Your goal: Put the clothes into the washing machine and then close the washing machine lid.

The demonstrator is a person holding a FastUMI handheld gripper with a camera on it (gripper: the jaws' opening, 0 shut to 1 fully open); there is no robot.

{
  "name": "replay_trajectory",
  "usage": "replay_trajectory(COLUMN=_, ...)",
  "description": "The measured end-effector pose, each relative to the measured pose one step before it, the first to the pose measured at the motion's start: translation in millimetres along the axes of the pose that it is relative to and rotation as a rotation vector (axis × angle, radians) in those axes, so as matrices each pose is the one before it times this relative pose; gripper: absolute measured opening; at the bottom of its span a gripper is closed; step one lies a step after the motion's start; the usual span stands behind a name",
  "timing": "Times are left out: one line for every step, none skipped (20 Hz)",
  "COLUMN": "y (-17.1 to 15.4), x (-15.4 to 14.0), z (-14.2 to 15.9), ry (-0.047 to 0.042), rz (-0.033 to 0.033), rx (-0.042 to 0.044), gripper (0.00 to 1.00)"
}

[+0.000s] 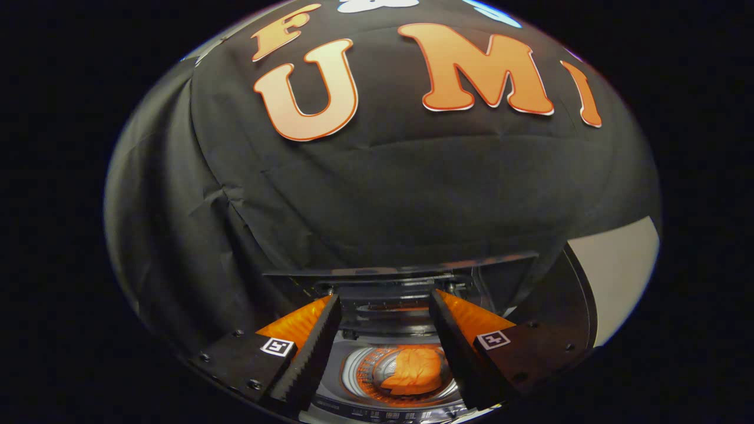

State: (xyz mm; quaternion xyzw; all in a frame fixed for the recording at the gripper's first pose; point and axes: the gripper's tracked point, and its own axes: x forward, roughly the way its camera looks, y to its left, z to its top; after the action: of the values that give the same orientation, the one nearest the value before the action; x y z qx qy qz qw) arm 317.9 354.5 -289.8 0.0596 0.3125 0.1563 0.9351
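clothes: soft crumpled cloth | washing machine drum: shiny metal | booth wall: matt cloth

A cloth-walled booth housing a top-loading washing machine.

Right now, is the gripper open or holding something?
Gripper: open, holding nothing; the orange cloth lies in the washer drum below.

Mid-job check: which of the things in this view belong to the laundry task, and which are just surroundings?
Job:
- orange clothes in the drum, seen between the open tongs
- washing machine
- raised lid beyond the tongs

Surroundings:
- black cloth wall
- pale panel beside it
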Motion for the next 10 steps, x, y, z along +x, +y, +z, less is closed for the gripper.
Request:
replay_trajectory(y=2.32, x=6.03, z=7.12, ry=-0.01072, rz=-0.00836, rx=-0.03127, gripper=0.98)
replay_trajectory(y=3.03, x=4.51, z=3.66, ry=-0.00368, rz=-0.00244, rx=-0.02593, gripper=0.98)
replay_trajectory(y=2.84, x=10.09, z=2.63, ry=-0.01013, rz=-0.00593, rx=-0.01403, gripper=0.99)
replay_trajectory(y=0.49, x=6.23, z=1.62, ry=-0.00001, rz=-0.00153, rx=-0.00753, gripper=0.99)
replay_trajectory(y=0.14, x=6.34, z=0.77, ry=0.00329, rz=-0.00606, rx=0.00220, gripper=0.99)
replay_trajectory(y=-3.69, x=5.37, z=0.27, ry=0.00143, rz=-0.01389, rx=0.00448, gripper=0.99)
replay_trajectory(y=-2.72, x=4.39, z=2.65, ry=-0.00533, rz=-0.00777, rx=0.00407, gripper=0.99)
replay_trajectory(y=-3.35, x=6.62, z=2.41, ry=-0.00627, rz=-0.01308, rx=0.00644, gripper=0.99)
replay_trajectory(y=-3.33, x=3.70, z=0.45, ry=0.00001, rz=-0.00976, rx=0.00269, gripper=0.99)
replay_trajectory(y=-2.42, x=3.82, z=1.87, ry=-0.00074, rz=-0.00598, rx=0.00636, gripper=0.99)
